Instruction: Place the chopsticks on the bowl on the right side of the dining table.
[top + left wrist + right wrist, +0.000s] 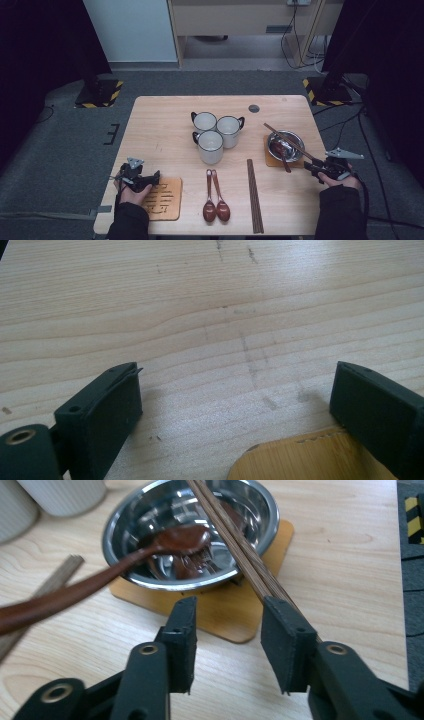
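A steel bowl (286, 145) (260, 510) stands on a wooden coaster (272, 161) (225, 615) at the table's right. A dark wooden spoon (285, 161) (90, 587) lies in it, handle out over the rim. A pair of brown chopsticks (274, 131) (235, 535) lies slanted across the bowl. Their near ends run down along the right-hand jaw of my right gripper (309, 167) (230, 607), which stands open with a bare gap between its jaws. My left gripper (152, 179) (235, 370) is open and low over the bare table, at the corner of a second coaster (165, 200) (310, 457).
Three white mugs (210, 146) cluster at the table's middle. Two wooden spoons (215, 197) lie side by side near the front edge, with another pair of chopsticks (254, 195) (55, 582) to their right. Grey floor surrounds the table (160, 125).
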Demonstrator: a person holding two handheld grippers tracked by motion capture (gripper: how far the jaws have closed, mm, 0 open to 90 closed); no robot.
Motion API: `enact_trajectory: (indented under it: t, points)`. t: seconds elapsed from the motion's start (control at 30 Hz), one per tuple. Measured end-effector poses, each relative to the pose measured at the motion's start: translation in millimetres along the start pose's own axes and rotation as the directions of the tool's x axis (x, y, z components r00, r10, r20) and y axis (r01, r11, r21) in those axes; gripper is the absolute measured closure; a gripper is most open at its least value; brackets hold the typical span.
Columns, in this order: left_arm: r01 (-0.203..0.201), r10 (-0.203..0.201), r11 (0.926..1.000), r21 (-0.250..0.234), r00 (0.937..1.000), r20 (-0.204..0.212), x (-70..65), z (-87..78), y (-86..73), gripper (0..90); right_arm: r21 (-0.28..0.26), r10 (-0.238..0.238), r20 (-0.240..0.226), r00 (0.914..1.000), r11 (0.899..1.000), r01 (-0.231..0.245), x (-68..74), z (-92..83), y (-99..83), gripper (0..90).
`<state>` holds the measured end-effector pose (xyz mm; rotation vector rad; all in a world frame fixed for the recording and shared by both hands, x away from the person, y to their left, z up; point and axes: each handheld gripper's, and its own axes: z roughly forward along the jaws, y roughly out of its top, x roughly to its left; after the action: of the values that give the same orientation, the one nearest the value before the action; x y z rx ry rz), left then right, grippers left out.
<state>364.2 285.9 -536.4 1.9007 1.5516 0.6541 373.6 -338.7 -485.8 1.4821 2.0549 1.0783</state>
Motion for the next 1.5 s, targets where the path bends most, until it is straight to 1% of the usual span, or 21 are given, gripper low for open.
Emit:
enact_trajectory:
  t: [0.1, 0.13, 0.23, 0.4, 0.57, 0.77, 0.87, 1.0, 1.13, 1.5]
  points:
    - [0.000, 0.000, 1.0000, 0.000, 1.0000, 0.000, 0.0, 0.0, 0.0, 5.5, -0.024, 0.008, -0.008, 0.9999, 1.000, -0.008, 2.9, -1.3, 4.1, 53.8]
    - [0.000, 0.000, 1.0000, 0.000, 1.0000, 0.000, 0.0, 0.0, 0.0, 5.5, -0.034, 0.017, -0.009, 0.9998, 0.999, -0.018, 4.3, -1.5, 5.5, 52.4]
    - [0.000, 0.000, 1.0000, 0.000, 1.0000, 0.000, 0.0, 0.0, 0.0, 5.4, -0.048, 0.025, -0.018, 0.9995, 0.999, -0.026, 7.1, -1.8, 10.2, 49.4]
    - [0.000, 0.000, 1.0000, 0.000, 1.0000, 0.000, 0.0, 0.0, 0.0, 5.5, -0.081, 0.038, -0.024, 0.9990, 0.996, -0.039, 9.9, -1.6, 16.9, 46.1]
    - [0.000, 0.000, 1.0000, 0.000, 1.0000, 0.000, 0.0, 0.0, 0.0, 5.5, -0.089, 0.043, -0.026, 0.9988, 0.995, -0.045, 12.2, -0.2, 22.3, 44.6]
    - [0.000, 0.000, 1.0000, 0.000, 1.0000, 0.000, 0.0, 0.0, 0.0, 5.4, -0.110, 0.039, -0.023, 0.9990, 0.993, -0.042, 13.3, -0.3, 28.6, 43.3]
    - [0.000, 0.000, 1.0000, 0.000, 1.0000, 0.000, 0.0, 0.0, 0.0, 5.4, -0.115, 0.029, -0.021, 0.9993, 0.993, -0.032, 12.4, 0.2, 33.9, 41.9]
    - [0.000, 0.000, 1.0000, 0.000, 1.0000, 0.000, 0.0, 0.0, 0.0, 5.4, -0.149, 0.021, -0.020, 0.9996, 0.989, -0.024, 13.9, 1.1, 44.5, 39.9]
    - [0.000, 0.000, 1.0000, 0.000, 1.0000, 0.000, 0.0, 0.1, 0.0, 5.4, -0.172, 0.016, -0.022, 0.9996, 0.985, -0.019, 17.3, 3.9, 53.1, 37.8]
    - [0.000, 0.000, 1.0000, 0.000, 1.0000, 0.001, 0.1, 0.0, 0.0, 5.4, -0.189, -0.001, -0.029, 0.9996, 0.982, -0.005, 24.9, 16.8, 69.1, 34.4]
